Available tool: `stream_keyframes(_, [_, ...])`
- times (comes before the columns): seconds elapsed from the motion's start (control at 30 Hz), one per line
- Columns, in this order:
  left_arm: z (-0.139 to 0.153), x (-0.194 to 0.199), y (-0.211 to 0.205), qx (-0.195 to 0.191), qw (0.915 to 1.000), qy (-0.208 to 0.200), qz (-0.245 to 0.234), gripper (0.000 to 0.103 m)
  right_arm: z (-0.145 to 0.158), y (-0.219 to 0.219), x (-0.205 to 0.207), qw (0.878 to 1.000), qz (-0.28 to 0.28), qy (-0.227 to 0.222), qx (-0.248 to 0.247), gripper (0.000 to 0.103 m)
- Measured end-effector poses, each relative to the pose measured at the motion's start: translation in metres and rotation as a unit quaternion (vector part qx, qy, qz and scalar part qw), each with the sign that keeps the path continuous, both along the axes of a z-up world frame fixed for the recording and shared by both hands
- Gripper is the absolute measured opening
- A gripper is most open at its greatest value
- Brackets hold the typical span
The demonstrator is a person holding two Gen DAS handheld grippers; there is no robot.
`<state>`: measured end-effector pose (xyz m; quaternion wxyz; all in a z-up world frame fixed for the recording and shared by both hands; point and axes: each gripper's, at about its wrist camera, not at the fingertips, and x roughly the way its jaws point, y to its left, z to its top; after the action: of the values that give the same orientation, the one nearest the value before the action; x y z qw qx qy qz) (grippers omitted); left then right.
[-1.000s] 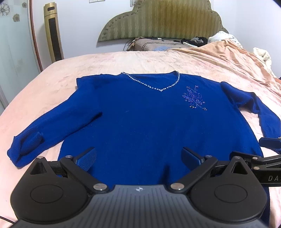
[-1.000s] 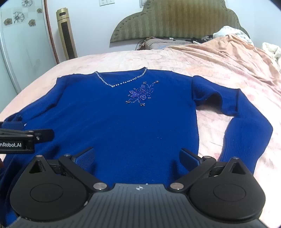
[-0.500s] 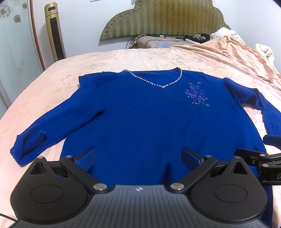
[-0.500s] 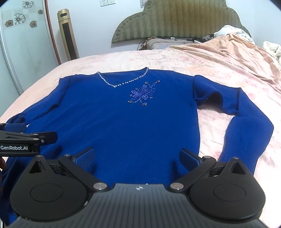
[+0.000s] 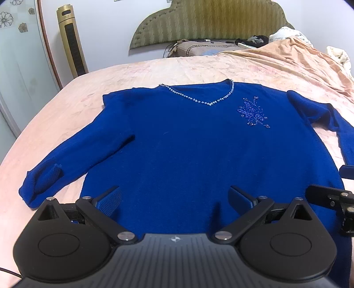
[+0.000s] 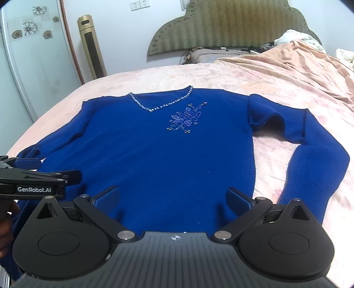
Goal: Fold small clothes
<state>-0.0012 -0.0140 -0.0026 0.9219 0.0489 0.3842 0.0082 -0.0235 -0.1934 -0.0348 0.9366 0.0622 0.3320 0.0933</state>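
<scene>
A royal blue sweater [image 5: 190, 144] [image 6: 168, 155] lies flat, front up, on the pink bedspread, with a beaded V-neck [image 5: 205, 99] and a beaded flower [image 6: 185, 118]. Its left sleeve [image 5: 66, 159] runs out to a turned-back cuff. Its right sleeve [image 6: 309, 159] bends down along the body. My left gripper [image 5: 174, 197] hovers open over the hem, nothing between its fingers. My right gripper [image 6: 173, 197] is open above the hem too. Each gripper shows at the edge of the other's view: the right gripper [image 5: 331, 195], the left gripper [image 6: 37, 177].
The bed [image 5: 66, 110] is covered in a pink sheet, with a rumpled peach quilt [image 6: 298, 64] at the far right. A green headboard [image 5: 210, 20], pillows and clutter sit at the back. A gold tower fan [image 6: 90, 46] stands by the wall at left.
Both grippers have drawn back and risen slightly, so the sweater sits lower and smaller in both views. The sweater has not moved. Both stay open.
</scene>
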Motion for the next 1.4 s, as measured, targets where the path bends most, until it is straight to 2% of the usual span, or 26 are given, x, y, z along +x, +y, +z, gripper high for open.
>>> stream_keyframes(0.6, [-0.003,0.002,0.001,-0.004,0.9999,0.011,0.001,0.103,0.002,0.001,-0.005,1.0,0.007,-0.015,-0.014,0.102])
stream_keyframes(0.8, [-0.002,0.002,0.0,-0.008,1.0,0.006,-0.001,0.103,0.0,0.006,-0.007,0.999,0.03,-0.016,-0.024,0.102])
stream_keyframes(0.93, [0.0,-0.002,-0.003,-0.008,0.9999,-0.007,-0.007,0.103,0.001,0.005,-0.011,0.998,0.046,-0.032,-0.017,0.102])
stream_keyframes(1.07, [0.0,-0.002,-0.009,-0.006,0.9998,-0.005,-0.02,0.103,0.002,0.003,-0.013,0.996,0.079,-0.035,-0.021,0.102])
stream_keyframes(1.27, [-0.001,-0.004,-0.015,-0.001,0.9994,-0.008,-0.033,0.103,0.002,-0.038,-0.017,0.997,0.032,-0.033,-0.056,0.103])
stream_keyframes(1.33, [-0.001,-0.004,-0.018,-0.001,0.9993,-0.009,-0.037,0.103,-0.001,-0.057,-0.019,0.998,0.011,-0.024,-0.057,0.099])
stream_keyframes(1.4, [-0.002,-0.004,-0.022,0.0,0.999,-0.006,-0.044,0.103,-0.005,-0.068,-0.019,0.998,-0.004,-0.014,-0.069,0.09])
